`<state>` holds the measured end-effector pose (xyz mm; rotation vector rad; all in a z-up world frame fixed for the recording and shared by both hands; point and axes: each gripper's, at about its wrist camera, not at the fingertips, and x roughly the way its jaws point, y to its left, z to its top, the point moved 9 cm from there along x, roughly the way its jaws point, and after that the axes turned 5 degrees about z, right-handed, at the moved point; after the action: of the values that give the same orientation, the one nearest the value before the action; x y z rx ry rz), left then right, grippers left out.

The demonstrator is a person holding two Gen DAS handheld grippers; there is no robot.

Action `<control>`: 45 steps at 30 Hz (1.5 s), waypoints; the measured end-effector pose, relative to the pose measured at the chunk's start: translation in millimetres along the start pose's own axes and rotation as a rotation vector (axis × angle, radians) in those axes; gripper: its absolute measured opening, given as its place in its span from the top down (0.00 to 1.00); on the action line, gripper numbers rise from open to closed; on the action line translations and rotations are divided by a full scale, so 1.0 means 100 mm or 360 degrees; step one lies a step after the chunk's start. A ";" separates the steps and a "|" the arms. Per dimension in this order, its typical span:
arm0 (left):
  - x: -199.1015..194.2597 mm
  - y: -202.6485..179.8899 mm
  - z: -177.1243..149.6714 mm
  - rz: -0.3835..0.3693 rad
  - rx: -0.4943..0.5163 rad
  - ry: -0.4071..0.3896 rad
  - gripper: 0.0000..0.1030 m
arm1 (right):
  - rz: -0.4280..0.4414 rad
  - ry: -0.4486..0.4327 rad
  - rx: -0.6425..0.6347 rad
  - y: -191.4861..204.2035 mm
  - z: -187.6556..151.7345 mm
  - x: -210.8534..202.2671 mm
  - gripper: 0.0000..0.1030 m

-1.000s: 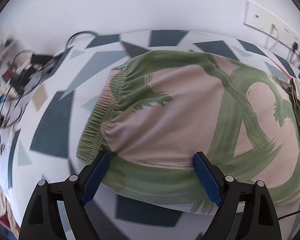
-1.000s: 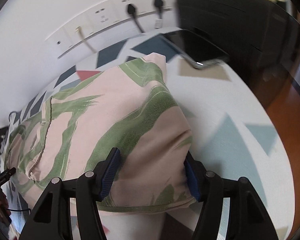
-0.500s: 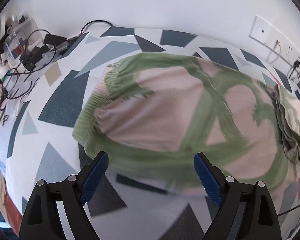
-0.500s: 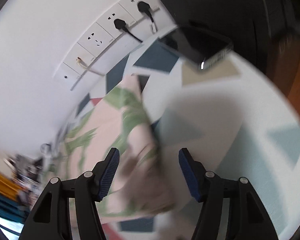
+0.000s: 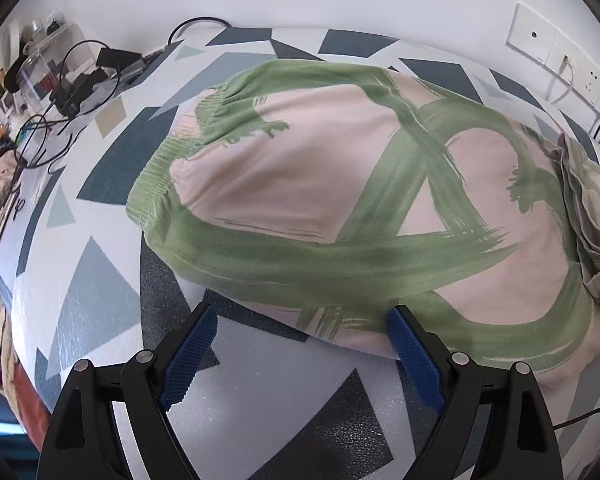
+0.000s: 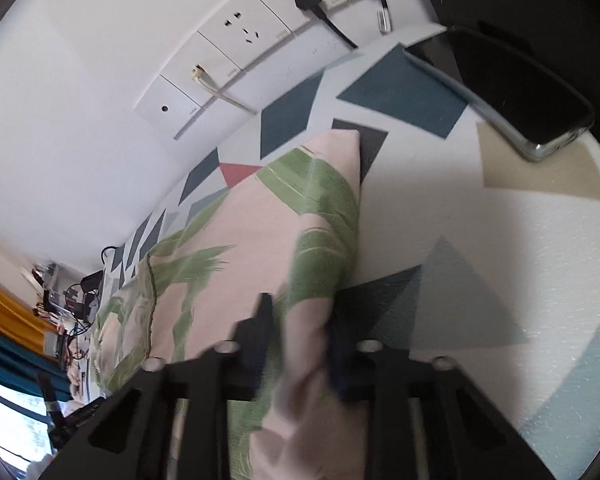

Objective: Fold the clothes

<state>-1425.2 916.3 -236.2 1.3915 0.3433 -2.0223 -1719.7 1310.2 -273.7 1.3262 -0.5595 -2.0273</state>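
A pink garment with green brushstroke print (image 5: 320, 184) is lying spread across the middle of the patterned bench (image 5: 100, 320), its gathered waistband toward the cluttered end. The right gripper (image 6: 300, 328) is pinching a fold of the cloth at the end near the wall sockets (image 6: 252, 28), jaws narrowed onto it. The left gripper (image 5: 302, 334) is hovering with jaws wide and empty at the garment's near edge, while a black phone (image 6: 516, 92) is resting at the bench's far corner.
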 end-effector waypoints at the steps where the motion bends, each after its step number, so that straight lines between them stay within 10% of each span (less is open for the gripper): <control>1: 0.00 -0.01 0.00 -0.0006 -0.0008 0.0000 0.14 | 0.0010 0.0003 0.0018 0.00 0.00 -0.01 0.87; 15: -0.05 -0.41 0.00 -0.0208 0.0052 -0.0026 0.14 | -0.0232 -0.0167 0.0080 -0.20 0.35 -0.56 0.91; 26: -0.28 0.48 0.18 -0.0288 0.0135 -0.0236 0.14 | -0.0175 -0.0349 -0.0188 1.39 0.30 -0.81 0.91; 35: -0.11 1.34 0.05 -0.0404 0.0012 -0.0162 0.14 | 0.0013 -0.0222 -0.0622 3.33 -0.56 0.31 0.91; 45: 0.05 1.68 -0.06 -0.0521 0.0001 -0.0110 0.14 | -0.0041 0.0178 -0.0765 3.76 -1.52 1.92 0.91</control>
<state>-1314.1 790.9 -219.2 1.3298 0.5703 -2.3265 -1528.7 908.7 -212.1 1.1422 0.0030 -1.9309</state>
